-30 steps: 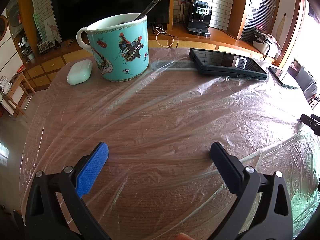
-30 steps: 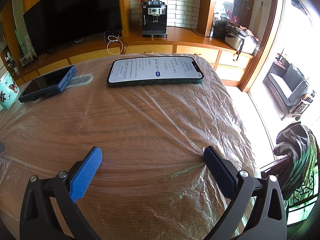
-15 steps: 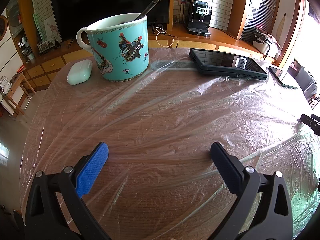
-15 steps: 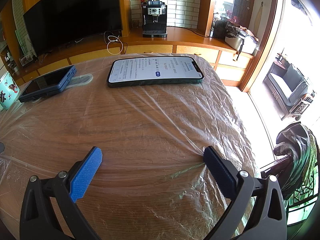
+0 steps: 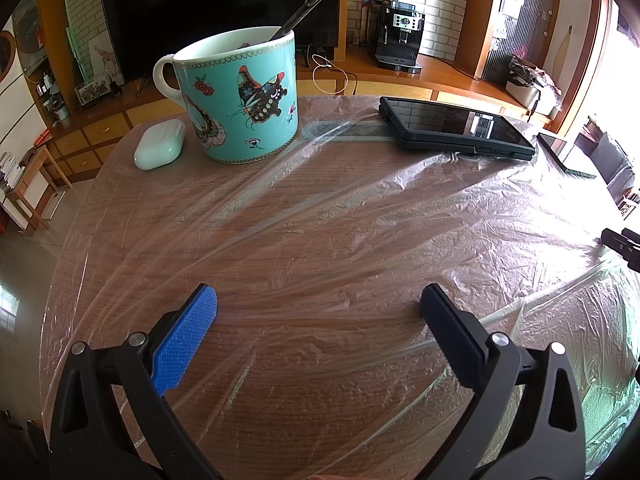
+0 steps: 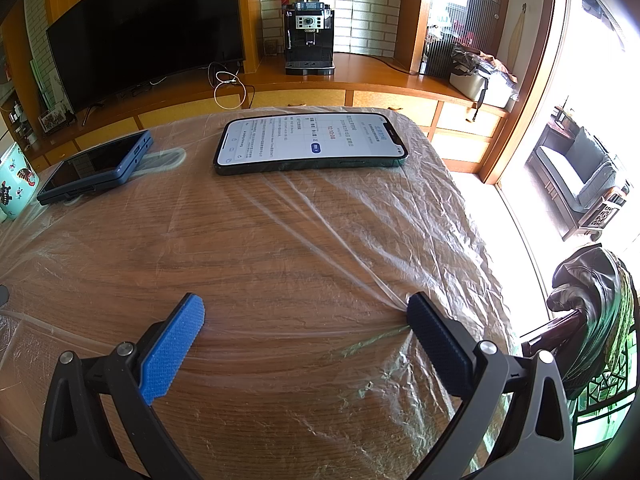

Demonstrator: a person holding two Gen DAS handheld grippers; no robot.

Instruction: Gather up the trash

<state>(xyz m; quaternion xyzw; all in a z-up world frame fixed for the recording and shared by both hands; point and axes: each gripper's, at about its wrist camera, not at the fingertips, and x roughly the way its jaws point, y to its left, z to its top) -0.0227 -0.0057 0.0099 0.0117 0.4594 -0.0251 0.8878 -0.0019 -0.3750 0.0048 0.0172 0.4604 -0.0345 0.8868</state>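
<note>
The crinkled clear plastic sheet (image 5: 320,220) lies flat under and ahead of both the left gripper (image 5: 318,304) and right gripper (image 6: 306,312); all 4 fingers spread wide, holding nothing.

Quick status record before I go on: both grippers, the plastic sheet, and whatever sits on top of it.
left gripper: open, empty, low over the sheet
right gripper: open, empty; its right fingertip touches a taut crease
plastic sheet: clear, wrinkled, spread over the wooden table
mug: upright on the sheet, spoon inside
earbud case: beside the mug
dark tablet: flat, screen off
phone: flat, screen lit
</note>
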